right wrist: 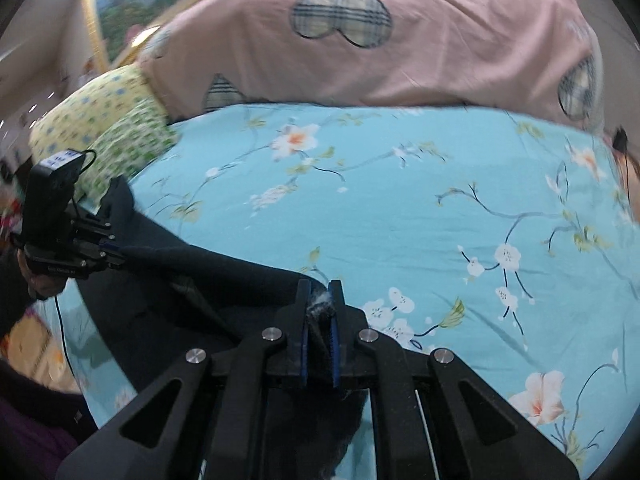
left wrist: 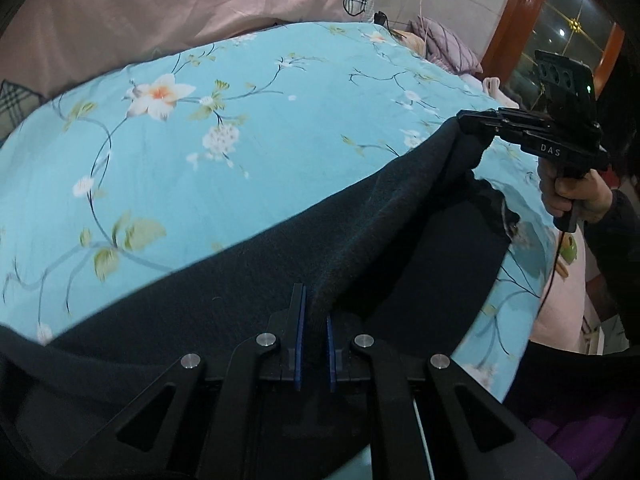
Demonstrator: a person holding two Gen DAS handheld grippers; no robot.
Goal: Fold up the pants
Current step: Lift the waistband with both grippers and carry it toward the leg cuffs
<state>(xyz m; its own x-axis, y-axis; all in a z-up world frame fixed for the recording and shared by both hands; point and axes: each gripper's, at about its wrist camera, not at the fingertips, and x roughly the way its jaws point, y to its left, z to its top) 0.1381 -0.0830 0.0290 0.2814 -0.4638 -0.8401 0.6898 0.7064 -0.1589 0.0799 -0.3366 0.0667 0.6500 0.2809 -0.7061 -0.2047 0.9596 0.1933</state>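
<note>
Dark, nearly black pants (left wrist: 340,240) hang stretched between my two grippers above a turquoise flowered bedsheet (left wrist: 200,152). My left gripper (left wrist: 314,320) is shut on one corner of the pants' edge, the cloth pinched between its blue pads. In the left wrist view my right gripper (left wrist: 464,118) sits at the upper right, shut on the other corner, a hand on its handle. In the right wrist view my right gripper (right wrist: 320,312) clamps the pants (right wrist: 224,280), fuzzy pale lining showing between the pads. My left gripper (right wrist: 116,250) is at the far left there, also shut on the cloth.
A pink quilt with plaid hearts (right wrist: 400,40) lies along the far side of the bed. A yellow-green flowered pillow (right wrist: 112,128) sits at the bed's left end. A wooden door frame (left wrist: 516,12) and striped cloth (left wrist: 448,44) stand beyond the bed.
</note>
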